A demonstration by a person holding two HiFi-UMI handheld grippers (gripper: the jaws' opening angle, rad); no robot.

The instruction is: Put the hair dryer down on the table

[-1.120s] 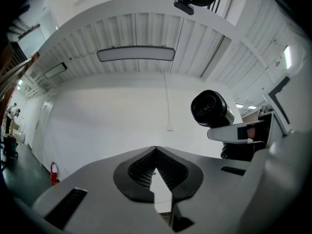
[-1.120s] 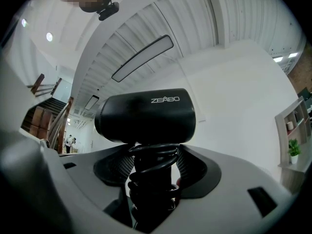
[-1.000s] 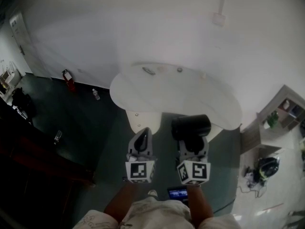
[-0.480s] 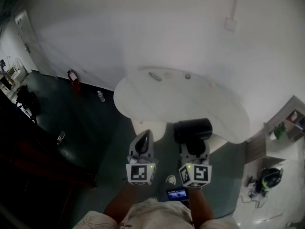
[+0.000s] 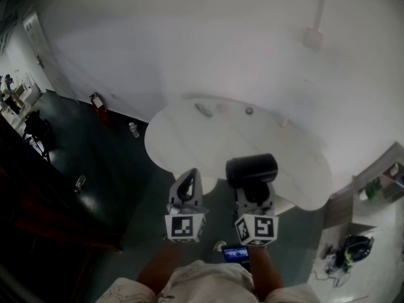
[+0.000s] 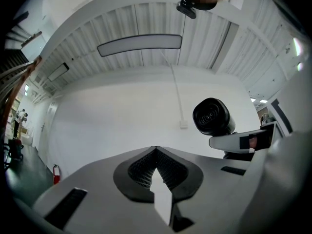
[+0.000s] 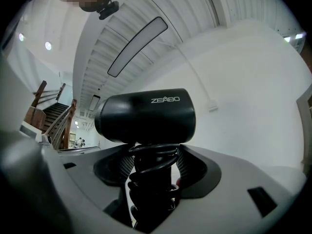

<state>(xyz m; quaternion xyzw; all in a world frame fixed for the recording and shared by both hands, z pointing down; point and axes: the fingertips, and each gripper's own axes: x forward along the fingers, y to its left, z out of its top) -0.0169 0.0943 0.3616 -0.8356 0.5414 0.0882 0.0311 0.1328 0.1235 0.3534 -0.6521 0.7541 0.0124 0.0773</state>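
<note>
One hair dryer, one table — two tongs

Both grippers point toward 12 o'clock in the head view, side by side and level, with their marker cubes nearest the body. The left gripper, at about 7 o'clock from centre, has its jaws closed tip to tip on nothing. The right gripper, at about 5 o'clock, is clamped on the handle of the dryer, whose barrel lies across the jaw tips. Bare forearms run back toward 6 o'clock.

Dim head view, black corners, fisheye warp; ceiling strip probably source.
</note>
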